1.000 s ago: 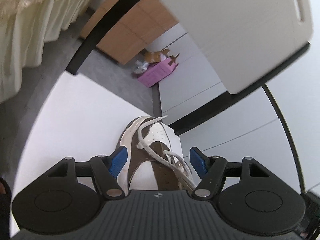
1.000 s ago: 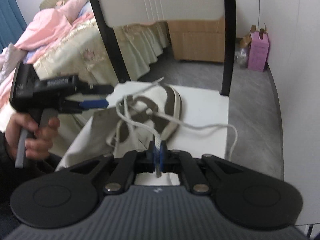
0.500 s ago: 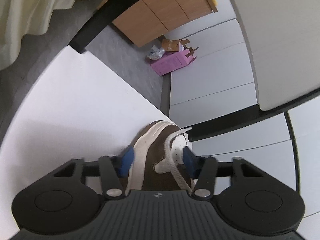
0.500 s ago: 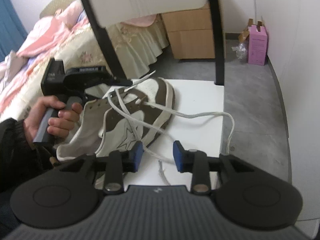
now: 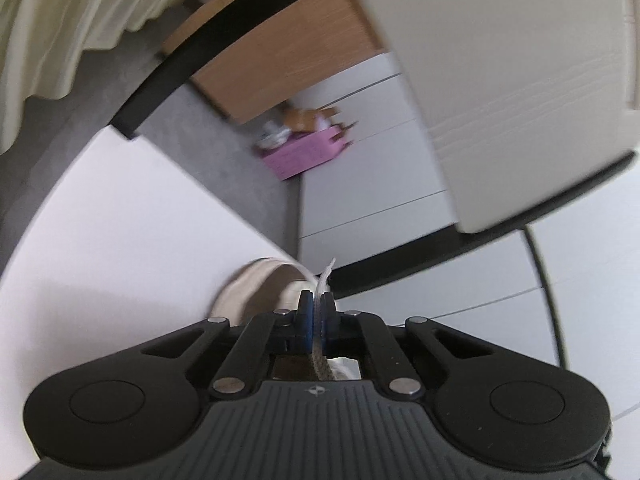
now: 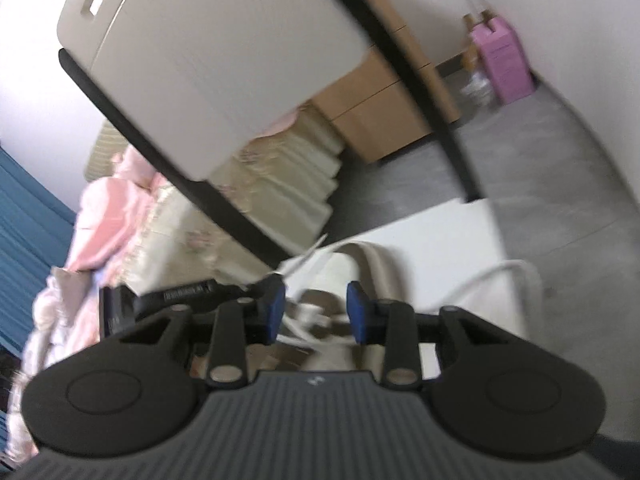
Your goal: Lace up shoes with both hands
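Currently your left gripper (image 5: 316, 312) is clamped on the white shoelace (image 5: 325, 280). Your right gripper (image 6: 316, 312) stands apart over the sneaker (image 6: 340, 272), gripping nothing.

The white seat (image 5: 132, 216) lies bare and passable left of the shoe (image 5: 256, 280), while the chair's black frame bars (image 6: 236, 216) and pale backrest (image 6: 224, 60) close in overhead and behind, and a loose lace (image 6: 496, 276) loops across the seat's right side.

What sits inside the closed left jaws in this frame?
A flat white shoelace is pinched in the left gripper, its tip sticking out above. The shoe below is mostly hidden by the gripper.
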`<state>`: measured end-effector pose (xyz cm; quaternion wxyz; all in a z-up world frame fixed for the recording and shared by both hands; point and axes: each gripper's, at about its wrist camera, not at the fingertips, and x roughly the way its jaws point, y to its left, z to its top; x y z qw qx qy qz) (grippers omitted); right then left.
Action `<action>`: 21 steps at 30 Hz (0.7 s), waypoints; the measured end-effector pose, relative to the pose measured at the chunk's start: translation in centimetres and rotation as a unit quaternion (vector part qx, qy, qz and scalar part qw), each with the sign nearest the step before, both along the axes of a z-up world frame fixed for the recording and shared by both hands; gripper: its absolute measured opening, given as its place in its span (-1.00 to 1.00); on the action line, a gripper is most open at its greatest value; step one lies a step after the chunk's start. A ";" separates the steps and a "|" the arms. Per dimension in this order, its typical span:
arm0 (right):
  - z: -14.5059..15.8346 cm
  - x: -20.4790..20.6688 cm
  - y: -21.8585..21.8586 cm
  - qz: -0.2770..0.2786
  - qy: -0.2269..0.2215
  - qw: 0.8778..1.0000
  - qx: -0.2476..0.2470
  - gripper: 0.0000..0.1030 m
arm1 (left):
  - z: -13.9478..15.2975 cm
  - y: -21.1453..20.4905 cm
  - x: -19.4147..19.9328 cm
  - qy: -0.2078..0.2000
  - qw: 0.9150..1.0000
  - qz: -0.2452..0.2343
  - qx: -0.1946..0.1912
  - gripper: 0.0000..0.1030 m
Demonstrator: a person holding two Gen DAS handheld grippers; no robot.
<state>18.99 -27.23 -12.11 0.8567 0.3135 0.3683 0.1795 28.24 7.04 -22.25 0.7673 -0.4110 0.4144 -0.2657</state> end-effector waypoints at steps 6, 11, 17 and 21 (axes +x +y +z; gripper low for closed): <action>-0.1 3.0 2.8 -0.017 0.030 0.995 0.091 -0.30 | 1.8 0.1 -2.5 -0.046 0.998 -0.022 -0.045 -0.92; -1.1 4.2 3.1 -0.058 0.054 0.986 0.145 -0.28 | 2.7 0.0 -3.5 -0.064 0.995 -0.051 -0.056 -0.92; -1.9 4.3 3.7 -0.089 0.049 0.979 0.179 -0.70 | 2.9 -0.1 -3.9 -0.066 0.994 -0.063 -0.057 -0.92; -1.4 4.2 4.0 -0.088 0.023 0.981 0.174 -0.93 | 3.2 -0.1 -3.7 -0.073 0.994 -0.064 -0.046 -0.92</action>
